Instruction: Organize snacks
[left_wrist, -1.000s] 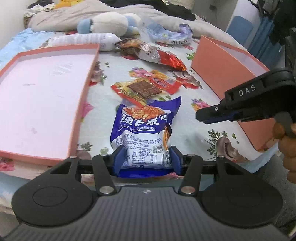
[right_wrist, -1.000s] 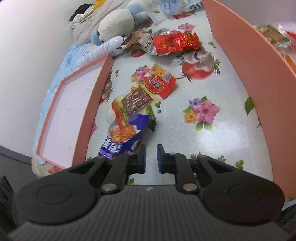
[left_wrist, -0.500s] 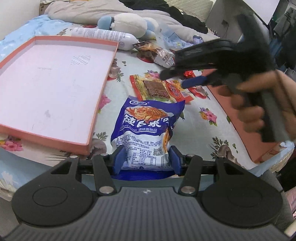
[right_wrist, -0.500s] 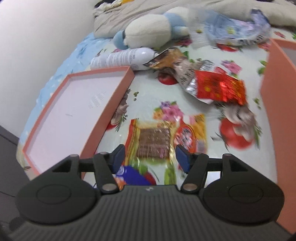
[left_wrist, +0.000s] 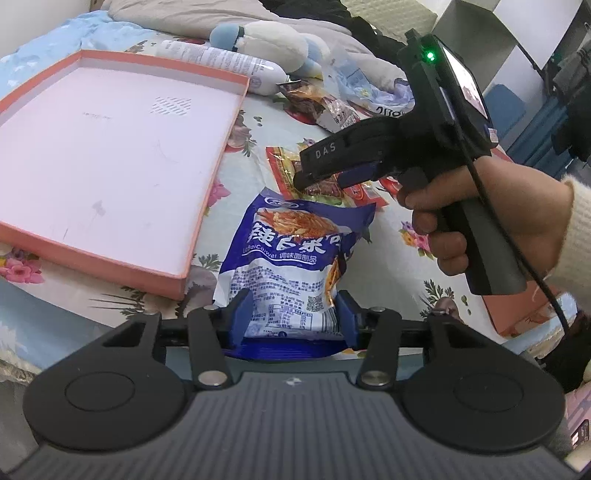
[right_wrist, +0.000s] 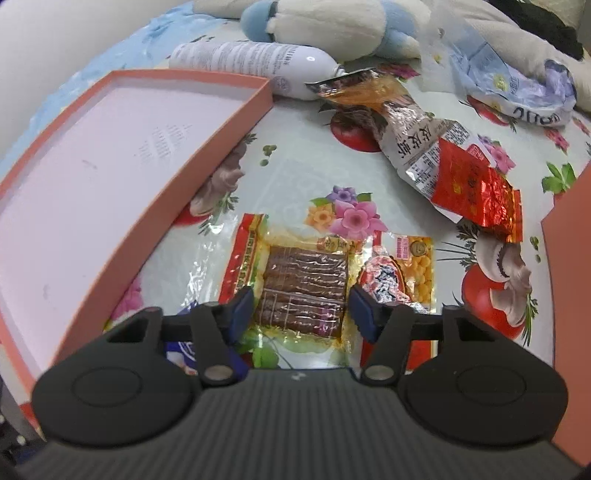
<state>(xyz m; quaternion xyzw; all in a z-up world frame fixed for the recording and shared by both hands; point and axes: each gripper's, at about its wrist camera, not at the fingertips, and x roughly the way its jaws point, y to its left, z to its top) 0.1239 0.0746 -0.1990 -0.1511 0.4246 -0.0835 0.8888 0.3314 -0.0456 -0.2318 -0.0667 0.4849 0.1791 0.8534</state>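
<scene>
None of the snacks is in the pink tray (left_wrist: 110, 155) yet: my left gripper (left_wrist: 291, 314) closes on the blue packet (left_wrist: 295, 258), my right gripper's (right_wrist: 301, 310) narrowing jaws straddle the unclamped dried-meat packet (right_wrist: 303, 280) on the bed.

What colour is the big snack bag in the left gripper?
Blue and white snack bag, with an orange food picture; the left wrist view shows it best.
</scene>
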